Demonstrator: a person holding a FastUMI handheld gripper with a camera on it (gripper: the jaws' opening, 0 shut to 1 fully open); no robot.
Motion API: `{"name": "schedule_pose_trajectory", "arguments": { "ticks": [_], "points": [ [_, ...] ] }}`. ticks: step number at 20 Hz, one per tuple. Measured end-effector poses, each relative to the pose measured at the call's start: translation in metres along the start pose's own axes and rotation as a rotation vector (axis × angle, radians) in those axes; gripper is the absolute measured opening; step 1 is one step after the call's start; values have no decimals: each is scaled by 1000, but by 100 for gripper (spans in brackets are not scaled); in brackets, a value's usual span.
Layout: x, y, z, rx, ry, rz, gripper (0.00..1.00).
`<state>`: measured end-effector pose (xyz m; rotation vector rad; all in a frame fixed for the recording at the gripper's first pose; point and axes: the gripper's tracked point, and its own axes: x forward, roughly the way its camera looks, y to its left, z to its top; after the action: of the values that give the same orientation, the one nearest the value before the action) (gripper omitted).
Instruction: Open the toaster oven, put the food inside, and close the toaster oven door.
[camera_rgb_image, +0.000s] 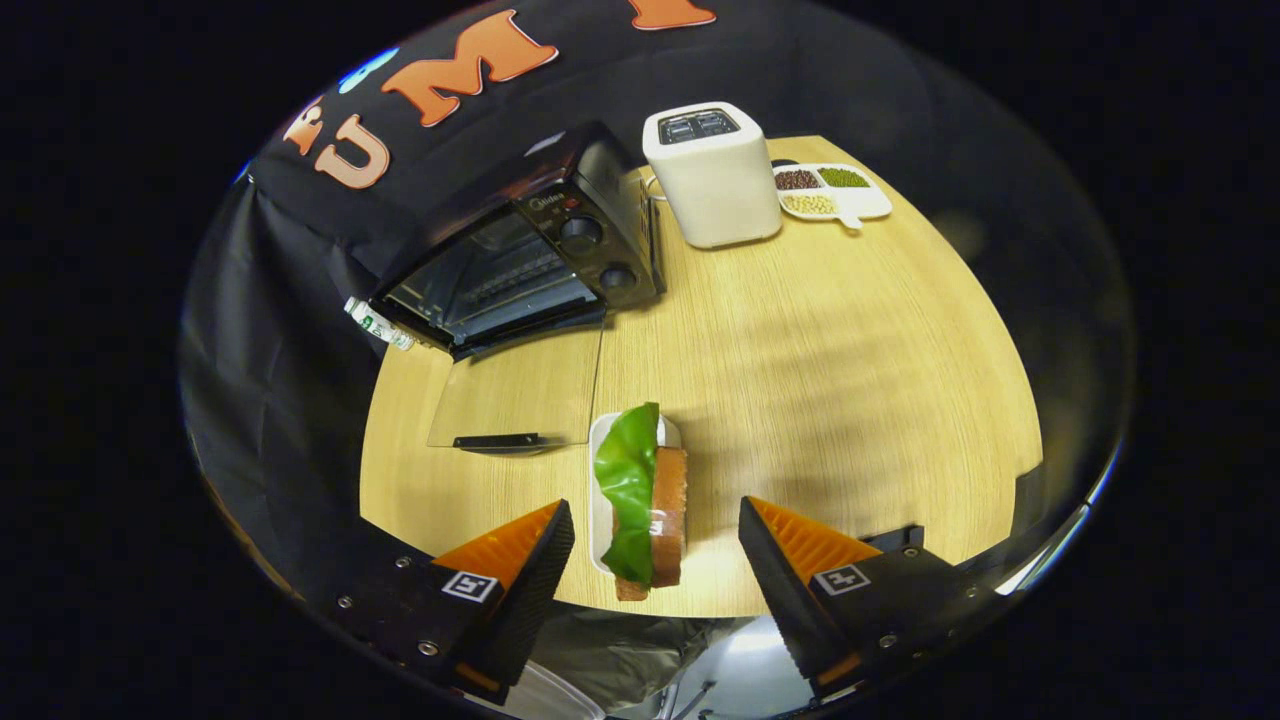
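A black toaster oven (545, 245) stands at the far left of the wooden table (830, 380), its glass door (520, 395) folded down flat onto the table with the handle at its near end. A sandwich with a green lettuce leaf (640, 495) lies on a small white plate (601, 480) near the table's front edge, just right of the door. My gripper (655, 540) hovers over that edge, open wide, with the sandwich's near end between its fingers and neither finger touching it.
A white pop-up toaster (712, 175) stands at the back, right of the oven. A white divided dish (835, 190) with beans and grains sits beside it. A small labelled tube (378, 324) lies at the oven's left corner.
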<state>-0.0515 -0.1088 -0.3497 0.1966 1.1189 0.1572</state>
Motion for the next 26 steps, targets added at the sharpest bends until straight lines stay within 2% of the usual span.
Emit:
{"name": "schedule_pose_trajectory", "arguments": {
  "ticks": [2,4,7,9,11,17,23,26],
  "points": [
    [11,-7,-2,-4,21,-19,96],
    [16,-8,0,29,19,-28,83],
    [13,-4,-1,87,32,-18,39],
    [7,-4,1,100,24,-36,29],
    [-3,0,8,106,4,-41,26],
    [-41,14,33,137,-84,-36,26],
    [-66,47,59,232,-194,64,26],
    [-62,68,74,325,-253,160,26]
  ]
}}
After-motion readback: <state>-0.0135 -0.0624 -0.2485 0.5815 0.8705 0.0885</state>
